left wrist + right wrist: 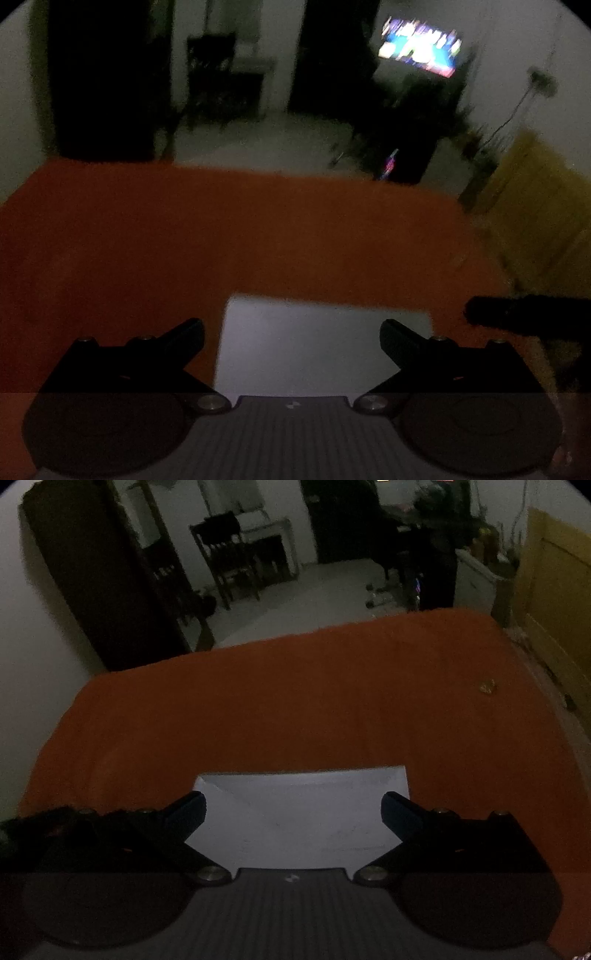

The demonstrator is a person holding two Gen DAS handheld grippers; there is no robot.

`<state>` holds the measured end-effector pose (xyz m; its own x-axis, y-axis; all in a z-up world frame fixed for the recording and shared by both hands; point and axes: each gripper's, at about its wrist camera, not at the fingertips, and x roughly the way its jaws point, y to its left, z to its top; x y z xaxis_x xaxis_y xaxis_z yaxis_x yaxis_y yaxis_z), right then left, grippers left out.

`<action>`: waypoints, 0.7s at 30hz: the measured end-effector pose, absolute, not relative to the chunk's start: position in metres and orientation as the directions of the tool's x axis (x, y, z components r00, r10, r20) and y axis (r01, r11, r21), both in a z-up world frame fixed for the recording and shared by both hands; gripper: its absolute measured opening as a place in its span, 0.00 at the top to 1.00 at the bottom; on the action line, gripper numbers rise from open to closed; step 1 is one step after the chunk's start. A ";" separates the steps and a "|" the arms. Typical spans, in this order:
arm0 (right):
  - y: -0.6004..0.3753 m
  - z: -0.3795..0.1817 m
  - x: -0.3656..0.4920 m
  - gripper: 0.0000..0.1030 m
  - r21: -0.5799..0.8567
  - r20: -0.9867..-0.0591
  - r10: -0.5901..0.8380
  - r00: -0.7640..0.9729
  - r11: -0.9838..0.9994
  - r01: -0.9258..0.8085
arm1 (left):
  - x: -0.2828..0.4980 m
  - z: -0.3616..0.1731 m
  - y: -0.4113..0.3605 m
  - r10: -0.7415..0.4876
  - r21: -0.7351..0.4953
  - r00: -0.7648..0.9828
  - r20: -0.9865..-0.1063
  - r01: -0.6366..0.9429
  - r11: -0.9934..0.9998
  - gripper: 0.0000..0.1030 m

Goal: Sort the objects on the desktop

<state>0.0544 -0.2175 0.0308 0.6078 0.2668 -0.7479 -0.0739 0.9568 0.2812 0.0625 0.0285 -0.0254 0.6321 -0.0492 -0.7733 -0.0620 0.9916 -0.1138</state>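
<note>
Room: dim, blurry bkgd in both views; dark chair [229, 554] far back by wall, lit screen [419, 46] upper right in left wrist view.
Table: big surface w/ orange cloth [295, 701] covering it, fills mid of both views.
Yellow panel: door or cabinet [554, 602] at right edge of room, beyond cloth.
White sheet: pale paper [303, 812], lies flat on cloth at near edge, directly below both grippers; seen betw. fingers in each wrist view [317, 347]. Faint crease lines visible in right wrist view.
Left gripper [291, 336]: fingers spread wide, nothing betw. them; above sheet, contact w/ sheet can't be told.
Right gripper [293, 808]: fingers spread wide, empty; blue pads [400, 814] on inner faces. Above same sheet.
Dark shape: black blurred obj [524, 314] at right of left wrist view, just beside sheet; can't ID.
Small bit: tiny yellowish scrap [487, 687] on cloth, far right, well apart from sheet.
</note>
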 end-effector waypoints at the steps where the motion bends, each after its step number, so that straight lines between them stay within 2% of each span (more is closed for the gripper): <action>1: -0.216 0.027 0.056 0.00 0.259 -0.764 0.253 0.594 0.963 -0.077 | 0.066 -0.030 0.028 -0.055 -0.118 0.599 -0.799 -0.066 0.991 0.01; 5: -0.215 -0.001 0.057 0.00 0.164 -0.856 0.161 0.492 0.986 -0.037 | 0.066 -0.059 0.038 -0.054 -0.103 0.501 -0.864 -0.070 0.992 0.01; 9: -0.232 -0.042 0.060 0.00 0.283 -0.906 0.257 0.337 0.959 0.029 | 0.063 -0.087 0.052 -0.018 -0.093 0.429 -0.903 -0.156 0.983 0.01; 11: -0.237 -0.053 0.049 0.00 0.302 -0.912 0.264 0.314 0.950 0.079 | 0.058 -0.096 0.055 0.001 -0.074 0.417 -0.909 -0.163 0.984 0.01; 16: -0.237 -0.045 0.016 0.00 0.340 -0.855 0.293 0.428 0.940 0.036 | 0.041 -0.091 0.028 0.004 0.017 0.517 -0.856 0.020 1.000 0.01; 18: -0.230 -0.038 0.003 0.00 0.329 -0.839 0.294 0.457 0.944 -0.002 | 0.034 -0.085 0.020 0.034 0.055 0.542 -0.839 0.023 0.998 0.01; 21: -0.216 -0.030 -0.020 0.00 0.232 -0.838 0.231 0.494 0.971 -0.062 | 0.027 -0.078 0.016 0.059 0.062 0.530 -0.846 -0.011 0.998 0.01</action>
